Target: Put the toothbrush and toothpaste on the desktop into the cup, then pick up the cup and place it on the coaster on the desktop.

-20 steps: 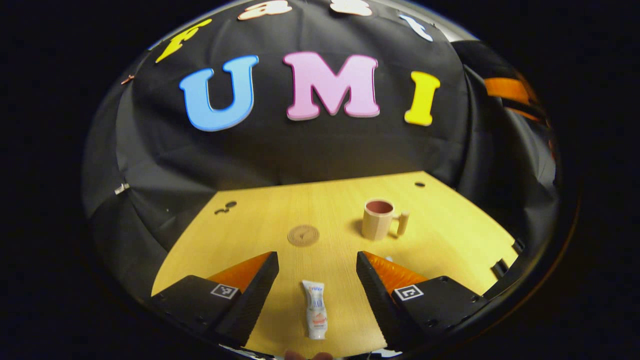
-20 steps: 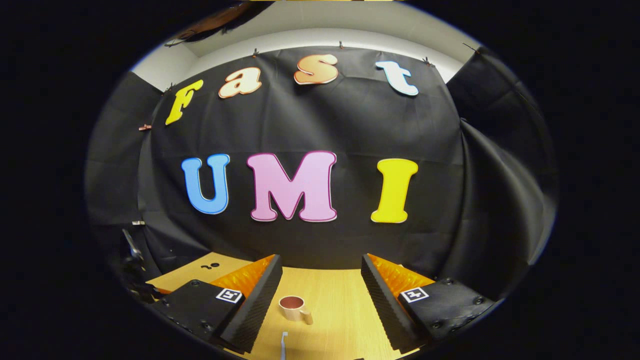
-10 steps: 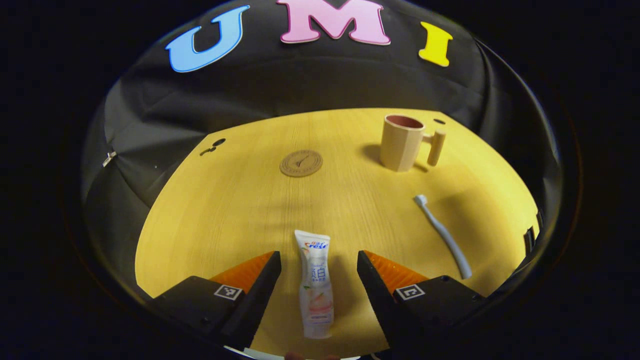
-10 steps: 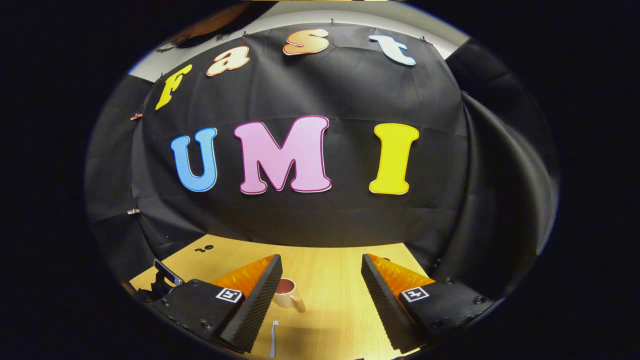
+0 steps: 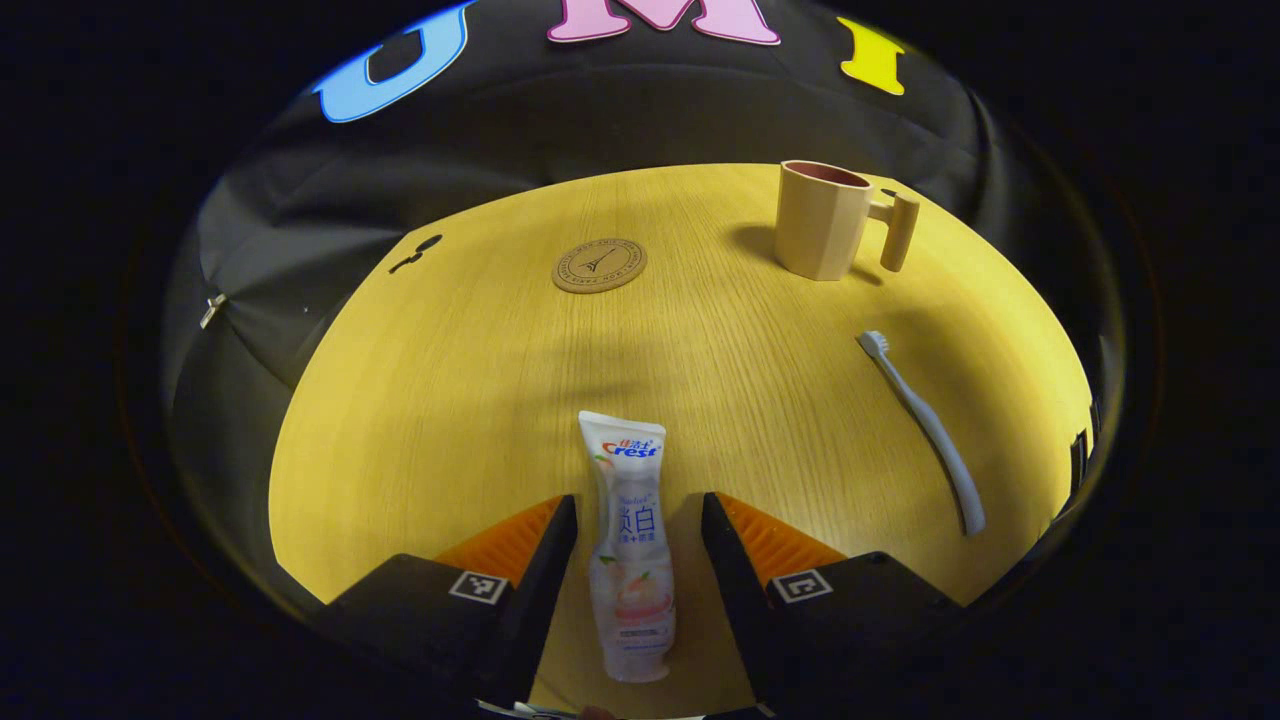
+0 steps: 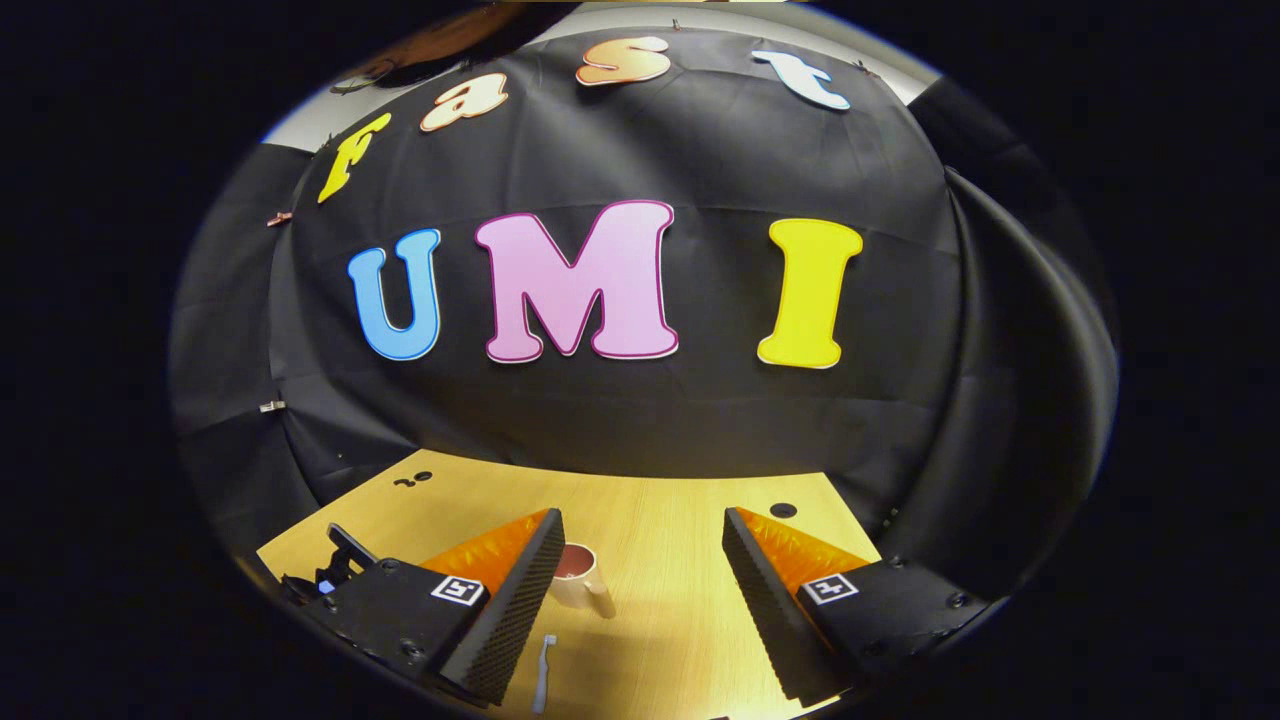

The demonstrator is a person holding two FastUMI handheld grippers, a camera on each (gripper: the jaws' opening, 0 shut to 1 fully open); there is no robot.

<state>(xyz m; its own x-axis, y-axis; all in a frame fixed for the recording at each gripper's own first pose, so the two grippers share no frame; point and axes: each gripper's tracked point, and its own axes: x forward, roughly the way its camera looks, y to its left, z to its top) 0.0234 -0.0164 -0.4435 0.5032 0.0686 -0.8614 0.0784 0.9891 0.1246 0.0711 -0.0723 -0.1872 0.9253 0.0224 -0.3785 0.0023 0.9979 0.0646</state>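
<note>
Since the left tool sits narrowly open around the toothpaste, squeeze mid-tube, then carry toward the cup at 1 o'clock.

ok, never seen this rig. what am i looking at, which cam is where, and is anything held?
There is no robot arm here: a person holds a two-finger gripper in each hand, and a fisheye camera rides on each, looking forward along its fingers.

The left gripper view looks down on a wooden desktop. The left gripper is open, its fingers on either side of a toothpaste tube that lies flat; I can't see them pressing it. Farther off are a round coaster, a cup with a handle, standing upright, and a toothbrush lying flat.

The right gripper view is aimed higher, mostly at the booth wall. The right gripper is open and holds nothing; the same cup and toothbrush show below it.
</note>
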